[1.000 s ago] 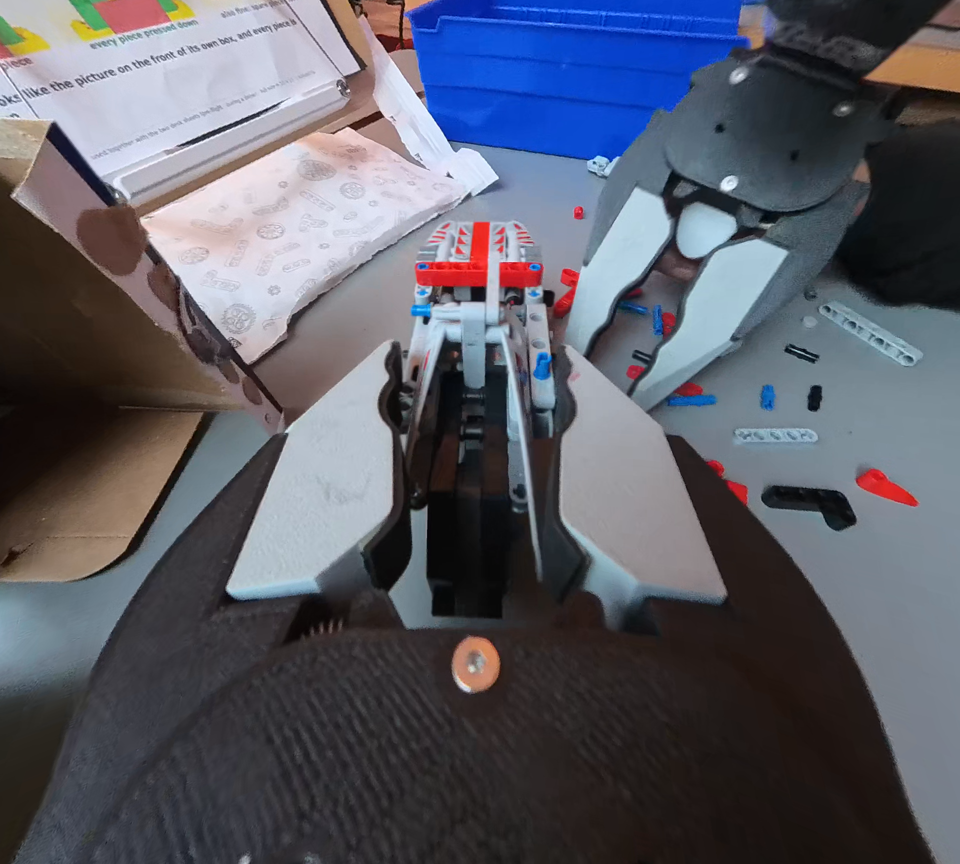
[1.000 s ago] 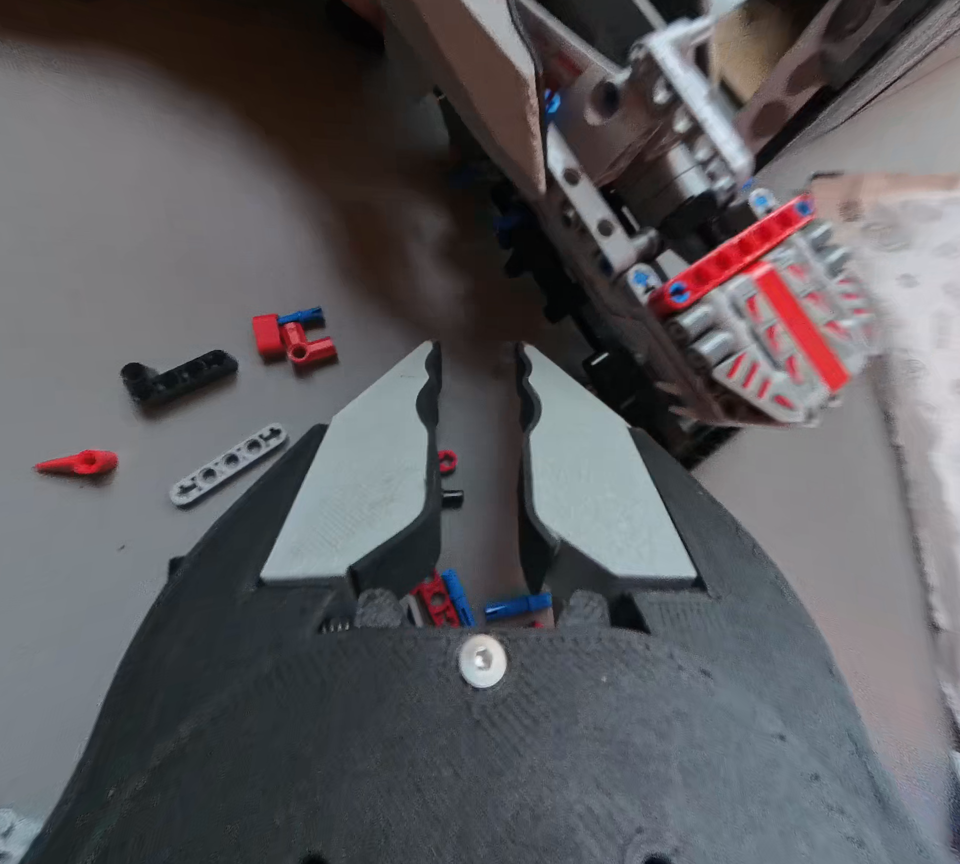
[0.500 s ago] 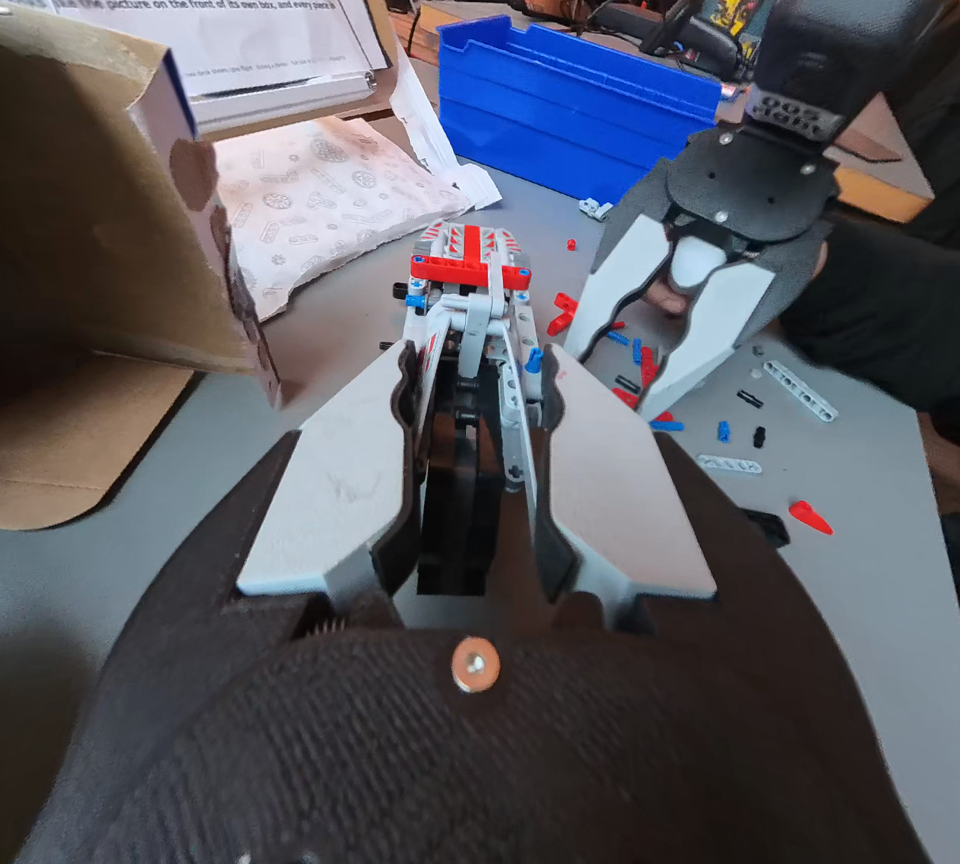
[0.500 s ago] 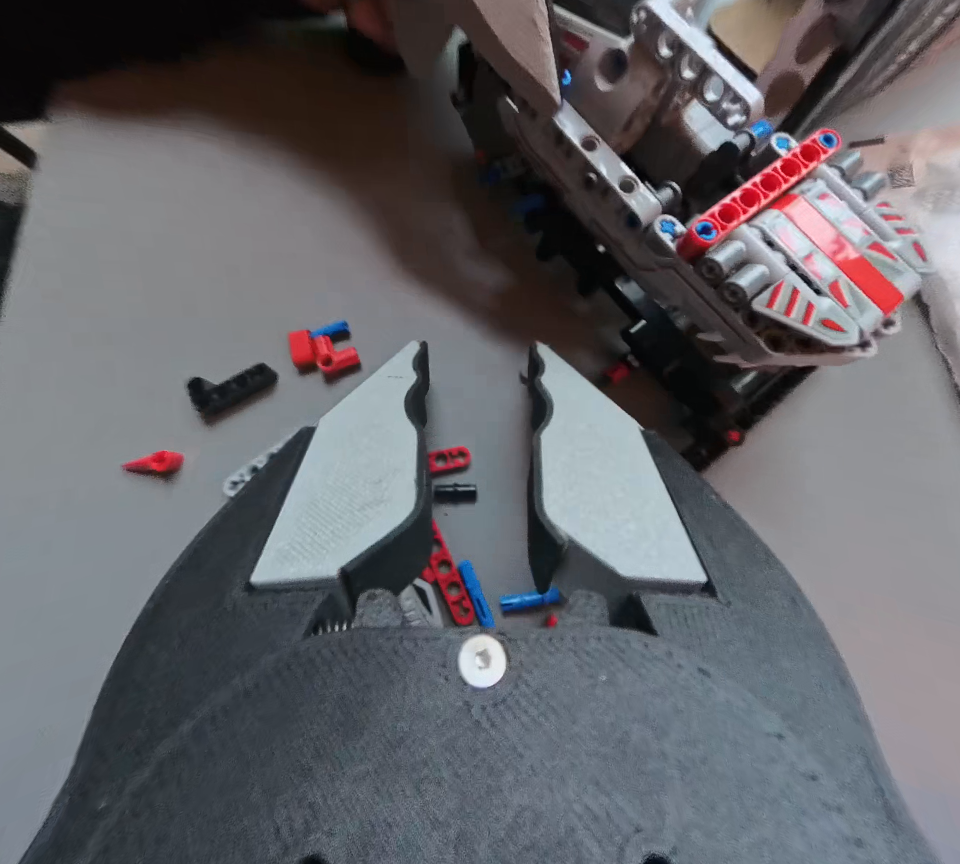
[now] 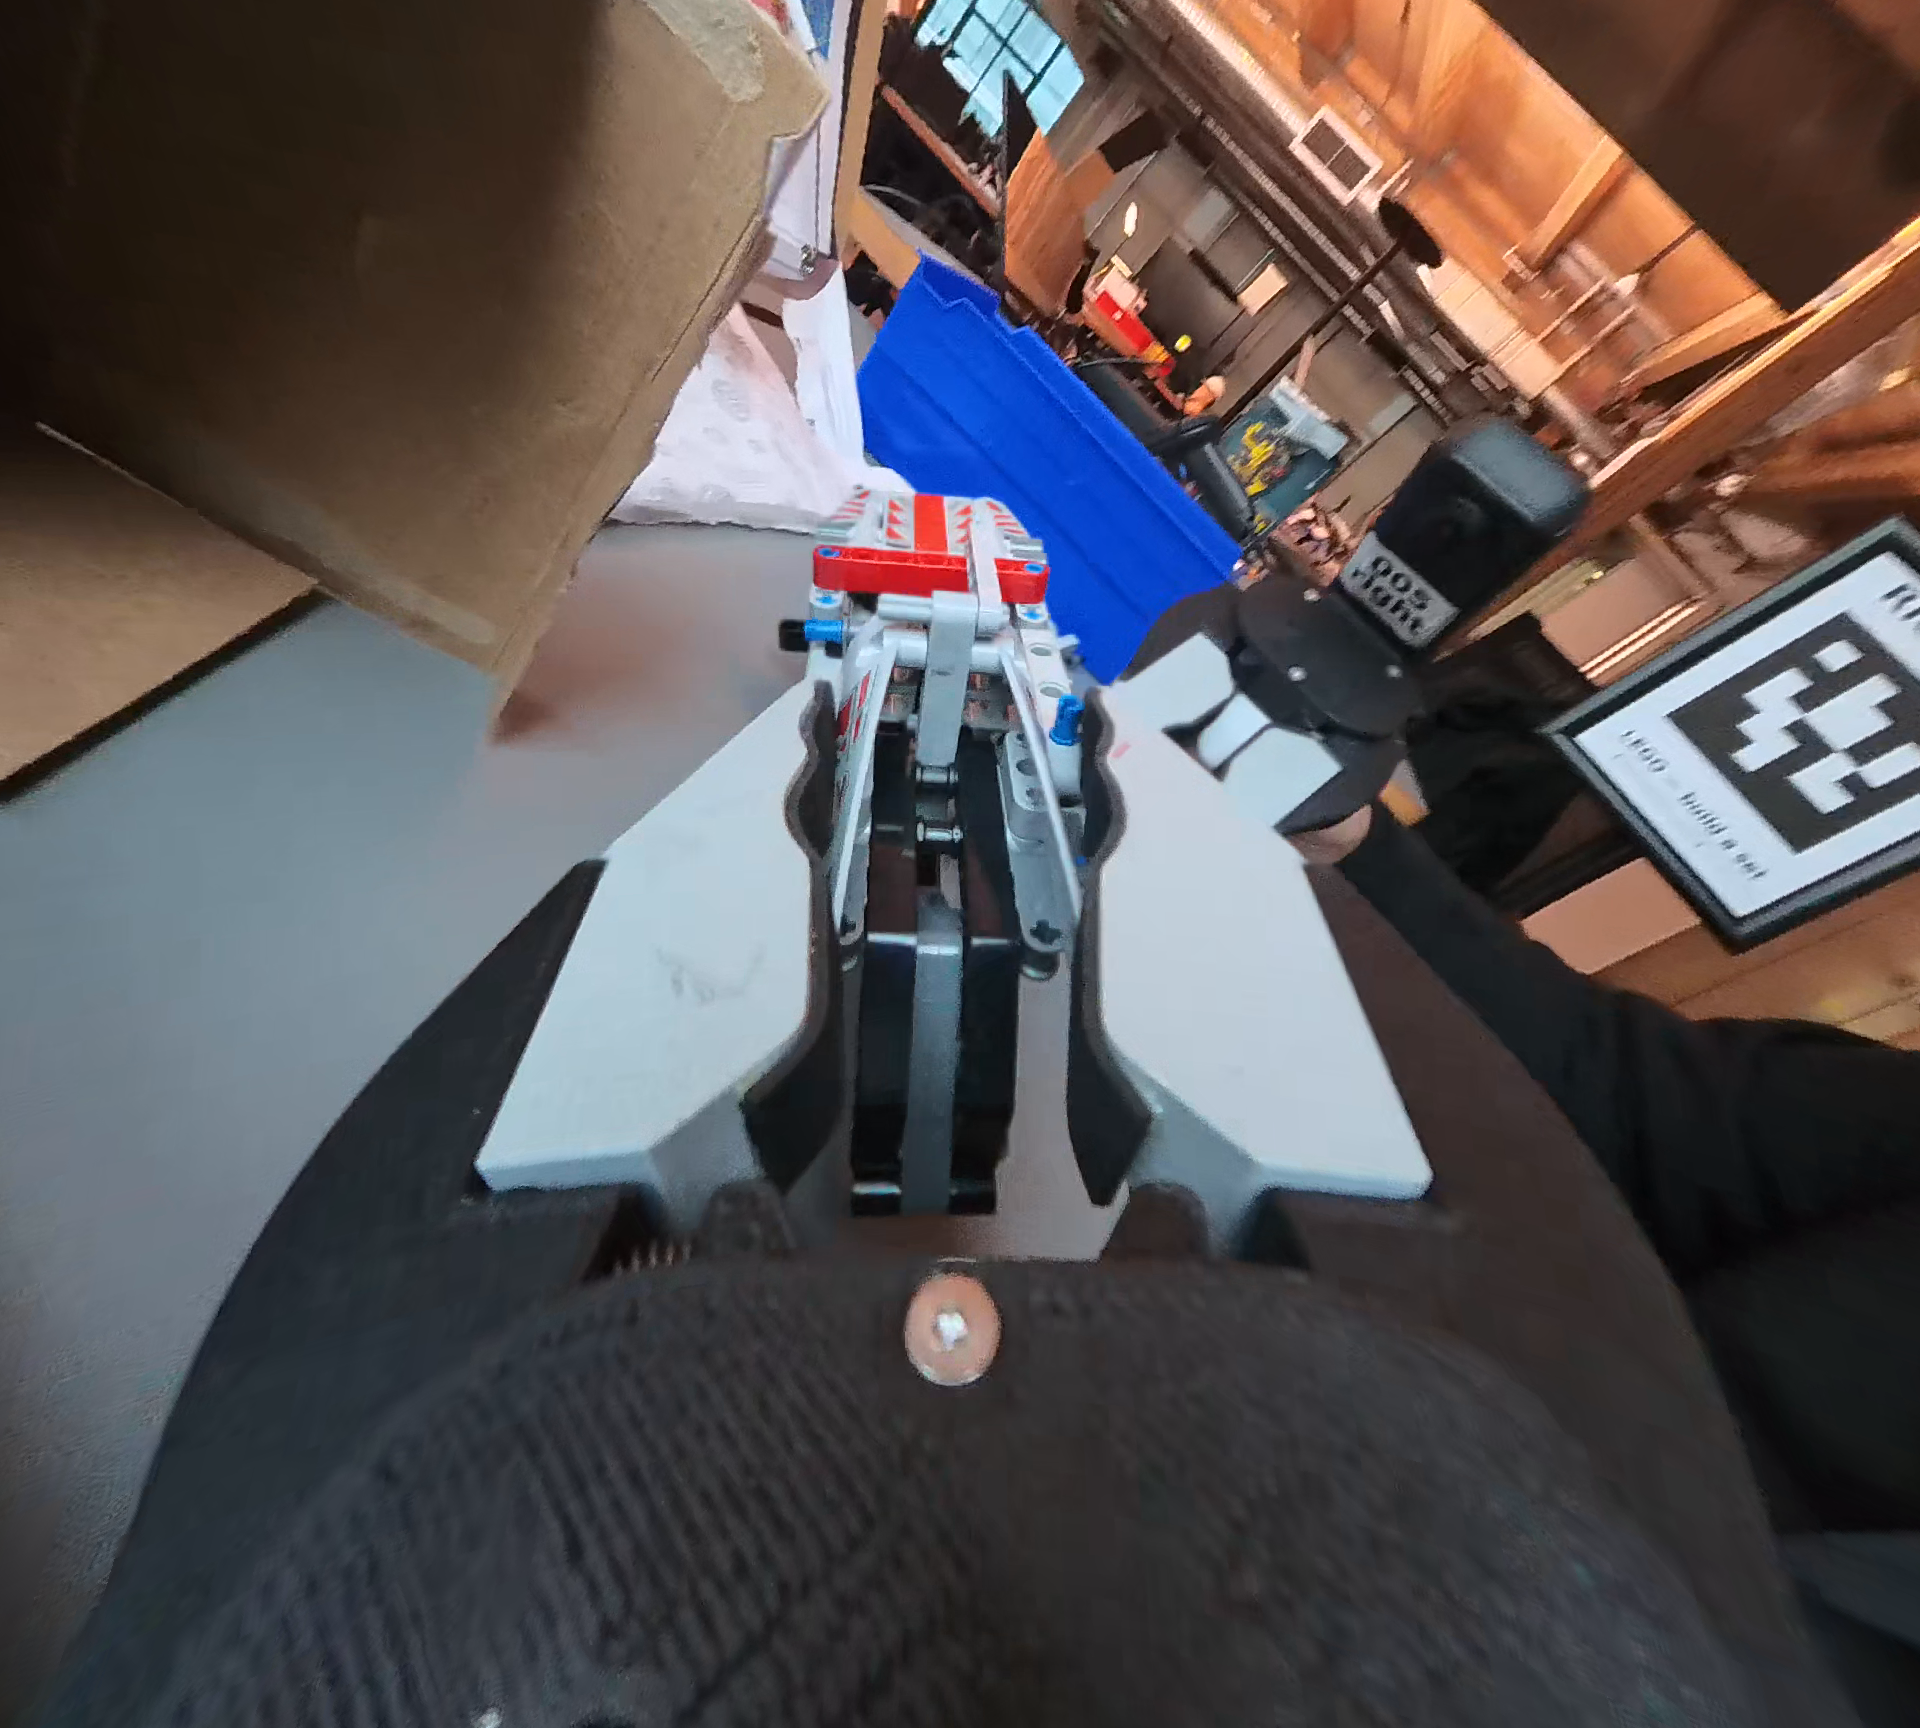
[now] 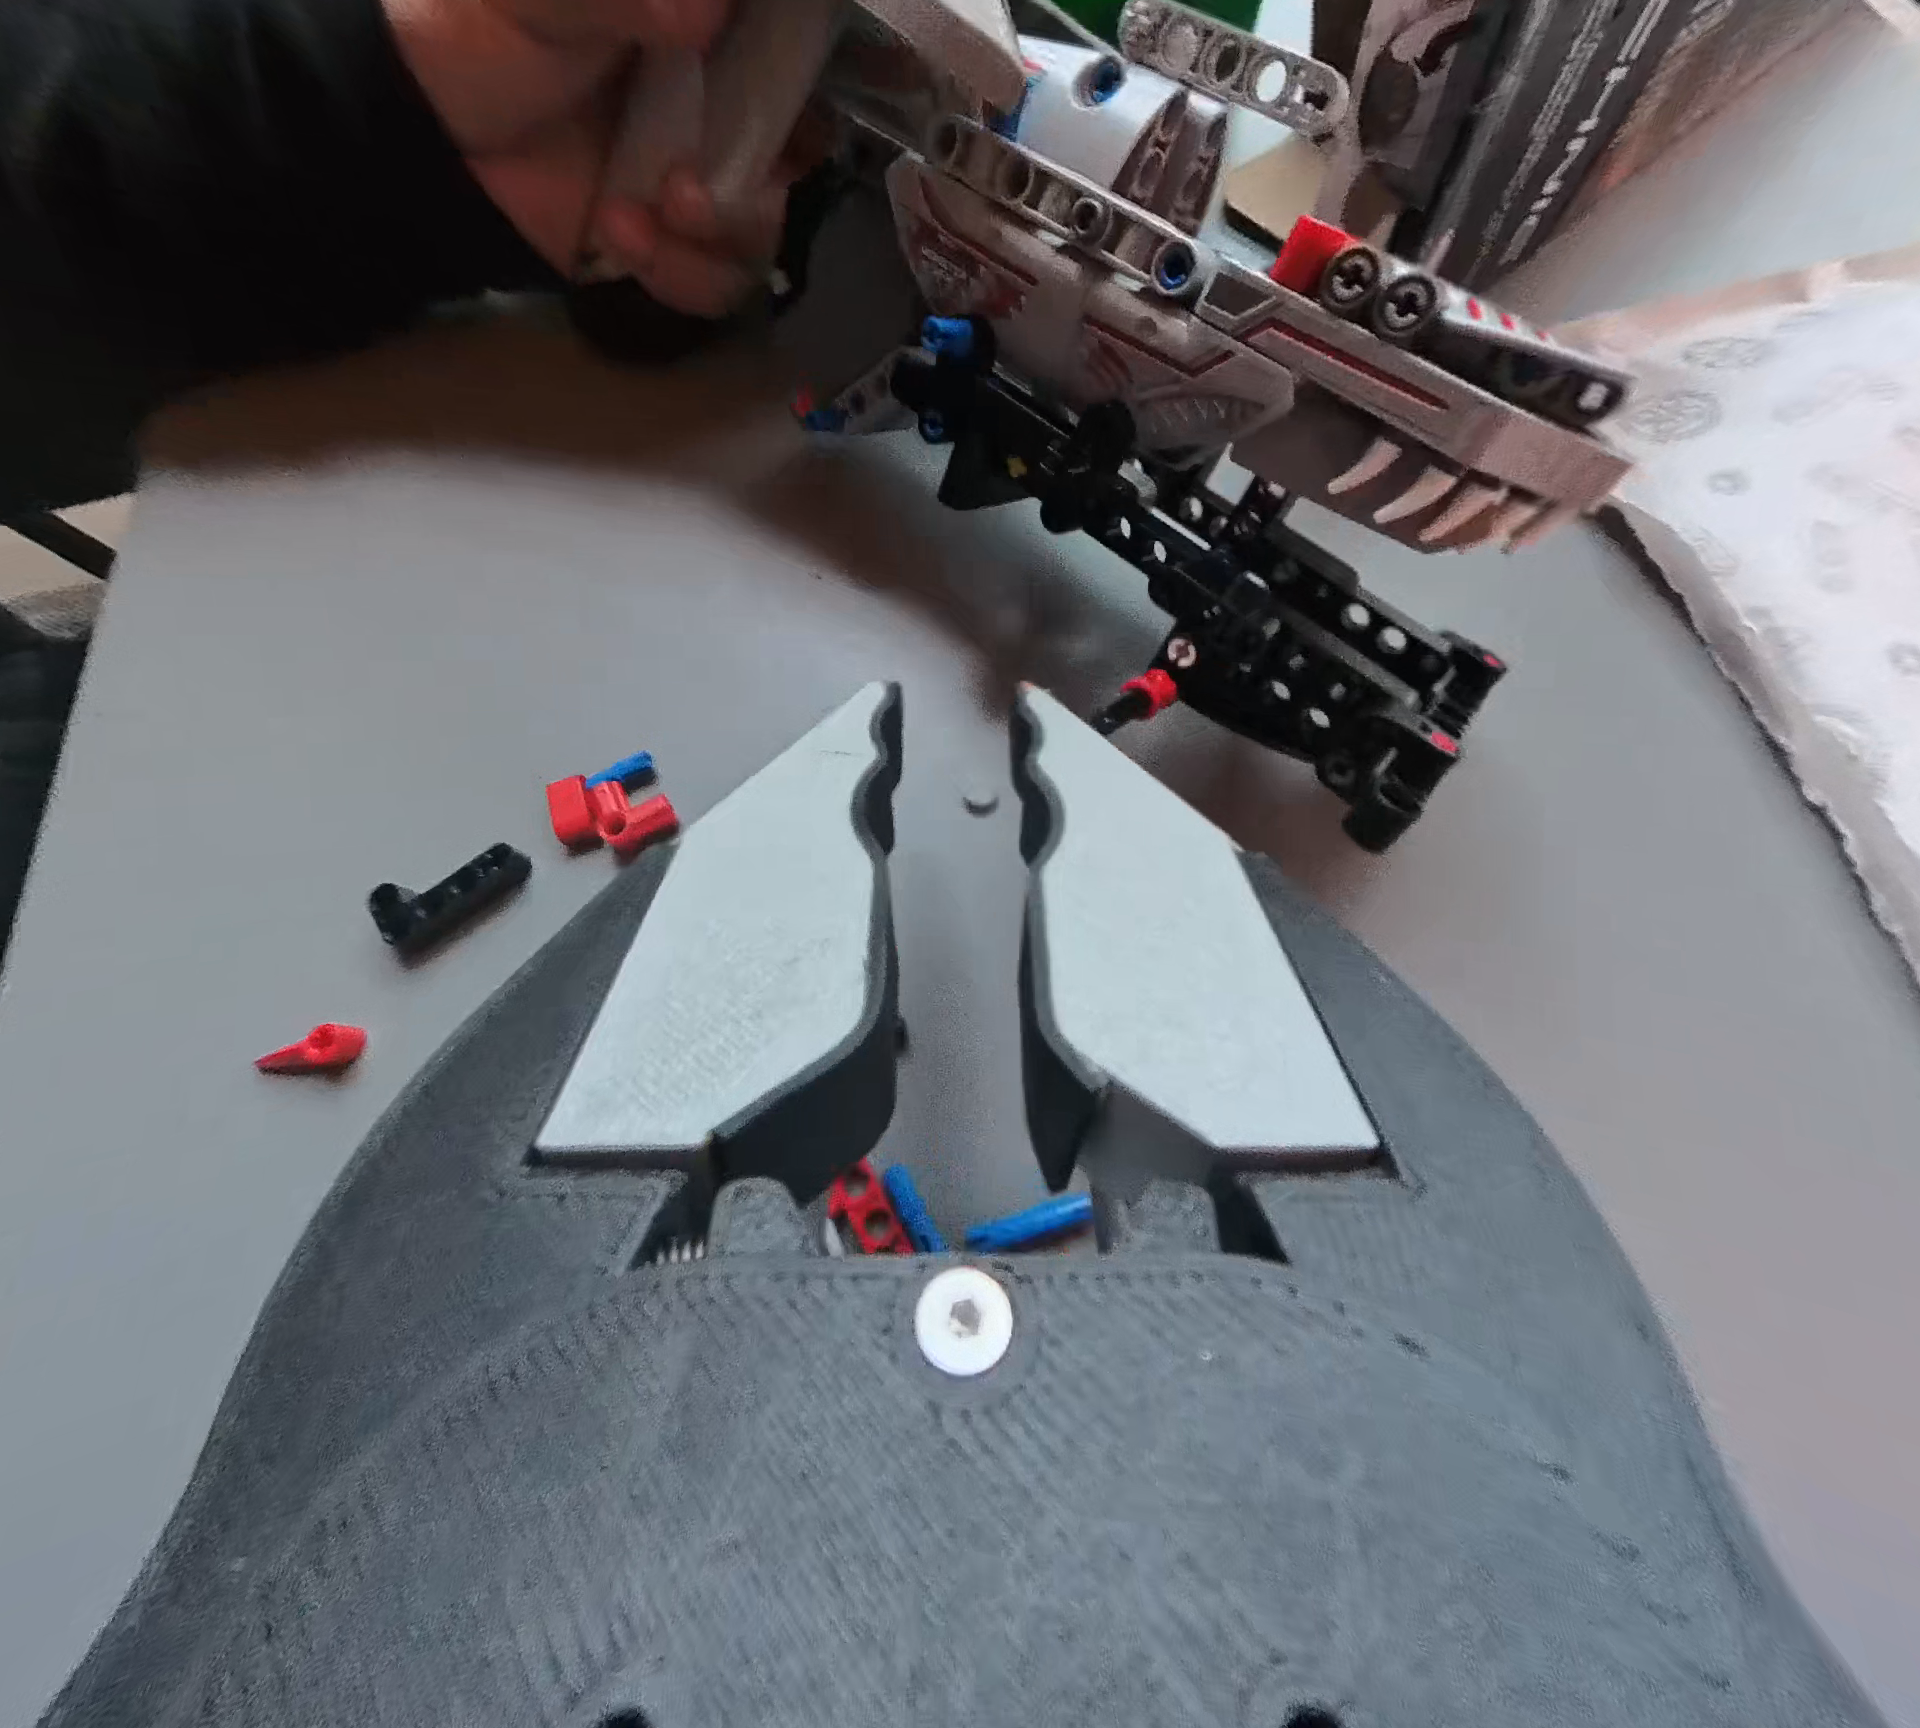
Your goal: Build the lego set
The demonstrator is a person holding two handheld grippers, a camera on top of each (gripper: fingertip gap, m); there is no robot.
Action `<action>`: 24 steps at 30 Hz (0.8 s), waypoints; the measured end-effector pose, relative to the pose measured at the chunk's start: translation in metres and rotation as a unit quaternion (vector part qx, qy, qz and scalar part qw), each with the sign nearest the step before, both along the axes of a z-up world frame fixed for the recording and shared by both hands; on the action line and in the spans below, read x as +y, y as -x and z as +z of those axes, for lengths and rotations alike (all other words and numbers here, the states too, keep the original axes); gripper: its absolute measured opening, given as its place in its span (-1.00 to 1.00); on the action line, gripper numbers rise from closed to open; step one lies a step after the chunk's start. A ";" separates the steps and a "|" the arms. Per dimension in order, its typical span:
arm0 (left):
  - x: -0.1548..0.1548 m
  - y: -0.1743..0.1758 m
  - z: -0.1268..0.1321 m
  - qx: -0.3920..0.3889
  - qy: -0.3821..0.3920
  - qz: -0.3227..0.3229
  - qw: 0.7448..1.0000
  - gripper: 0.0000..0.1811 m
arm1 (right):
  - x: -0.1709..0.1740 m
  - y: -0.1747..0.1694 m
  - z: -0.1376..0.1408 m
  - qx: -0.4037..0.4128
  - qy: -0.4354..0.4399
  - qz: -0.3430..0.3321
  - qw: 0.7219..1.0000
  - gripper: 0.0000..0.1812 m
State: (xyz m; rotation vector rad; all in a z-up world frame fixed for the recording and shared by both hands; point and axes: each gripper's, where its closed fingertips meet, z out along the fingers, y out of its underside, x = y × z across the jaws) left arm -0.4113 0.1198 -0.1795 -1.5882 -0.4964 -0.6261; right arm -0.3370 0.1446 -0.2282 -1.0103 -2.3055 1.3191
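Lego model [image 5: 935,743] rear hidden btwn left gripper [image 5: 951,764] fingers, nose tilted up.

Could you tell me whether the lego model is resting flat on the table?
No, tilted: the left gripper holds the lego model nose-down.

Count, both wrist views.

Assembled lego model [image 6: 1226,348]: 1, at 12–1 o'clock of the right wrist view.

Loose pieces on the grey table [image 6: 416,618], 9 o'clock side:
- red connector cluster with blue pin [image 6: 608,811]: 1
- black bent beam [image 6: 449,899]: 1
- red pointed piece [image 6: 312,1051]: 1

Under the gripper body at 6 o'clock, partly hidden:
- blue pins [image 6: 1029,1223]: 2 visible
- red beam [image 6: 864,1211]: 1

Small dark round piece [image 6: 977,802] between the fingers: 1; kind unclear.

Left wrist view:
- blue bin [image 5: 1029,473]: 1
- cardboard box [image 5: 364,224]: 1
- framed marker sign [image 5: 1766,733]: 1, at 3 o'clock

Grippers: 2.
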 end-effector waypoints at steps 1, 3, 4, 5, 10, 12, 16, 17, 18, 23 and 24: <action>0.000 0.000 0.001 -0.012 -0.006 -0.001 1.000 -0.49 | -0.003 0.000 0.003 -0.002 0.015 0.001 1.000 -0.86; 0.002 -0.001 -0.003 -0.022 0.000 -0.002 1.000 -0.50 | -0.005 0.002 0.007 -0.004 0.038 -0.009 0.999 -0.83; 0.003 -0.001 -0.004 -0.017 0.004 -0.003 1.000 -0.50 | -0.004 0.004 0.007 -0.003 0.043 -0.018 0.999 -0.82; 0.003 -0.002 -0.005 -0.006 0.012 -0.003 1.000 -0.50 | -0.003 0.006 0.007 -0.004 0.045 -0.026 0.999 -0.78; 0.009 -0.017 -0.008 0.070 0.041 -0.024 0.996 -0.51 | 0.014 0.013 0.000 -0.002 0.015 -0.058 0.998 -0.68; 0.009 -0.015 -0.008 0.067 0.041 -0.020 0.997 -0.51 | 0.020 0.013 0.001 0.000 0.017 -0.063 0.998 -0.70; 0.004 -0.007 -0.009 0.019 0.031 -0.013 0.999 -0.51 | 0.041 0.017 0.018 0.030 0.027 -0.096 0.995 -0.70; 0.003 -0.005 -0.009 0.011 0.029 -0.013 0.999 -0.51 | 0.048 0.018 0.022 0.033 0.035 -0.108 0.993 -0.70; 0.003 -0.005 -0.009 0.009 0.028 -0.016 0.999 -0.51 | 0.055 0.020 0.023 0.033 0.041 -0.124 0.991 -0.70; 0.002 -0.008 -0.009 0.022 0.028 -0.025 0.999 -0.51 | 0.086 0.026 0.030 0.038 0.074 -0.187 0.979 -0.68; 0.003 -0.009 -0.009 0.025 0.028 -0.026 0.999 -0.51 | 0.089 0.026 0.029 0.034 0.078 -0.193 0.978 -0.68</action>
